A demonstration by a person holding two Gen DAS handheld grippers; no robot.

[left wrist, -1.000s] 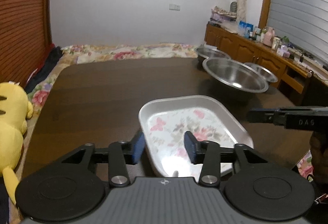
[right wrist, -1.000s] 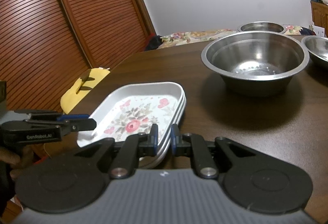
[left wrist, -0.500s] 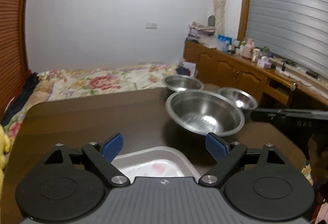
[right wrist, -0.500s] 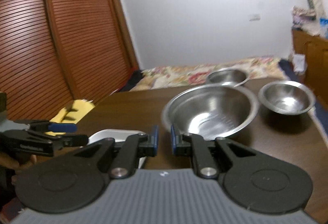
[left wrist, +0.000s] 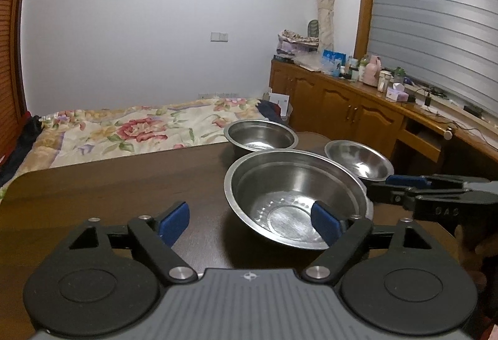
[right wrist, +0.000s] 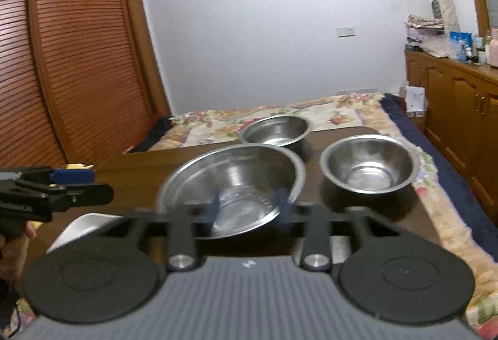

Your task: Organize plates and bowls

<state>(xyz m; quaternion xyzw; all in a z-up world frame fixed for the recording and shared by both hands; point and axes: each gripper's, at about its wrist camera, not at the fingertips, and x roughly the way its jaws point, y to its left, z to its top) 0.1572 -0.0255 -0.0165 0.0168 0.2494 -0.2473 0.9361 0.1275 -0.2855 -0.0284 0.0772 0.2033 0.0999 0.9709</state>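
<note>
Three round stainless-steel bowls stand on the dark wooden table (left wrist: 109, 184): a large bowl (left wrist: 292, 200) nearest, a deep bowl (left wrist: 260, 136) at the far edge, a small bowl (right wrist: 368, 164) beside them. The left gripper (left wrist: 249, 224) hangs wide and empty; the right gripper (right wrist: 249, 204), its jaws just opening, holds nothing. A white tray's corner (right wrist: 84, 224) shows below. Risk: pinching the large bowl's thin, slick rim off-centre could tip it or clatter it into its neighbours.

Both grippers, left gripper (left wrist: 250, 224) and right gripper (right wrist: 249, 206), leave the floral tray (right wrist: 82, 226) for the large bowl (left wrist: 295, 195); the right's jaws have just been opening, the left's narrowing slightly, both empty.
</note>
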